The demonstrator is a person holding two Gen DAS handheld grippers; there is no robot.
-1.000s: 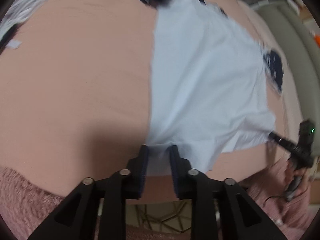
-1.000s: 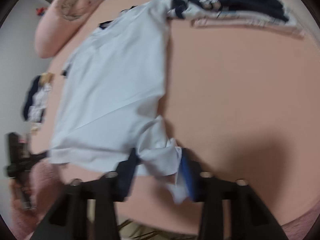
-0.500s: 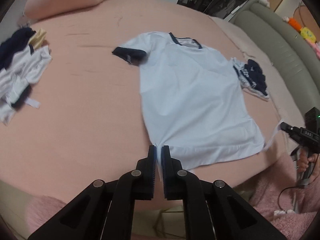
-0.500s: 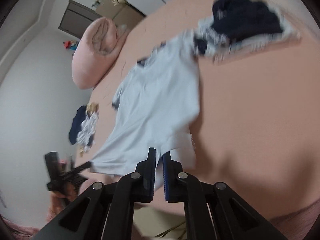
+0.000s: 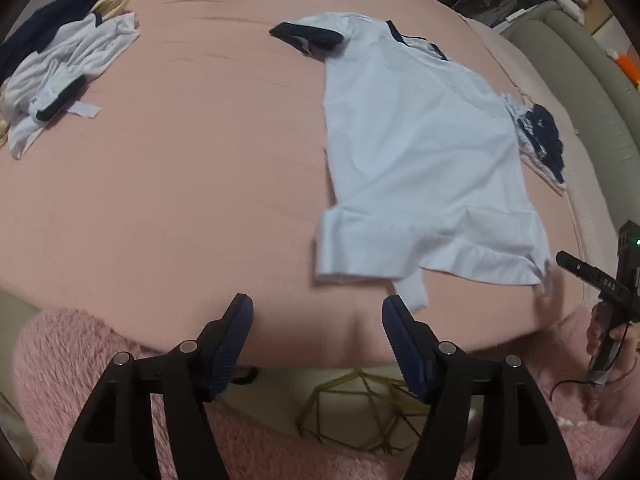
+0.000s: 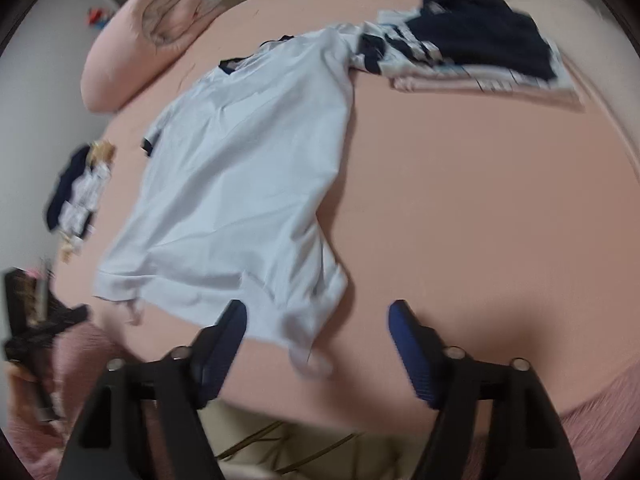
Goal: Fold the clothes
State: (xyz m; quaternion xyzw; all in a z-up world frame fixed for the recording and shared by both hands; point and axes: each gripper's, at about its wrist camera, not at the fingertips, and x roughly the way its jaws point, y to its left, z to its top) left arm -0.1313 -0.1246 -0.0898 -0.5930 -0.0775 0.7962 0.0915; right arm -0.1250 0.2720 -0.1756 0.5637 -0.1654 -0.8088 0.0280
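Observation:
A white T-shirt (image 5: pixel 420 152) with navy collar and sleeve trim lies spread flat on the pink bed (image 5: pixel 180 168), its hem rumpled near the front edge. In the right wrist view the same T-shirt (image 6: pixel 240 184) stretches away to the upper left. My left gripper (image 5: pixel 317 310) is open just short of the hem, holding nothing. My right gripper (image 6: pixel 318 316) is also open, its left finger over the hem's near corner, nothing pinched. The right gripper shows as a black tool (image 5: pixel 600 280) at the left wrist view's right edge.
A loose pile of white and navy clothes (image 5: pixel 52 68) lies at the bed's far left. A folded stack topped with navy (image 6: pixel 480 44) sits at the far right, touching the T-shirt's sleeve. A pink rolled pillow (image 6: pixel 140 36) lies at the head. A fuzzy pink sleeve (image 5: pixel 80 360) is near the edge.
Both grippers were shut on the T-shirt's hem corners and have let go. They now stand open and the hem has dropped rumpled onto the bed.

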